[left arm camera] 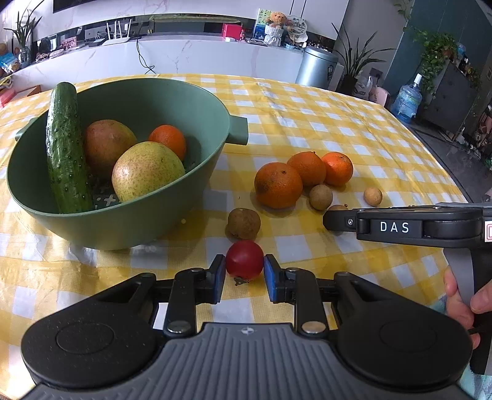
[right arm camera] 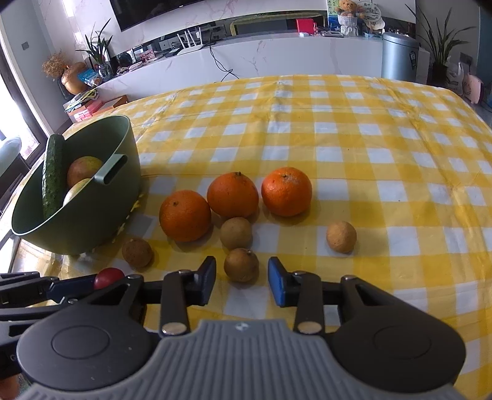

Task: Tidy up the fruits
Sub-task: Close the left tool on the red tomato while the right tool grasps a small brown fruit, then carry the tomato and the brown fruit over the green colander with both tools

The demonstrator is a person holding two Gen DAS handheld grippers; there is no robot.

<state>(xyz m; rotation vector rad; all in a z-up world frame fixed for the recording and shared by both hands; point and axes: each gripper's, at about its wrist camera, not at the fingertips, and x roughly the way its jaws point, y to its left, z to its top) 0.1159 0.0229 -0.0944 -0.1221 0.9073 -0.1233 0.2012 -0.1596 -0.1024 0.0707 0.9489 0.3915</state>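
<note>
At lower centre of the left wrist view the small red fruit is clamped in the left tool and could be crushed or squirted out; the right tool stands apart around a brown longan, which could be nudged rolling across the surface.

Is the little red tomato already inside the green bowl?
No, the red tomato sits on the tablecloth between the left tongs, outside the green bowl.

We see a home living room: a yellow-checked tabletop, a wall-mounted television, potted plants, a water jug, a teddy bear.
</note>
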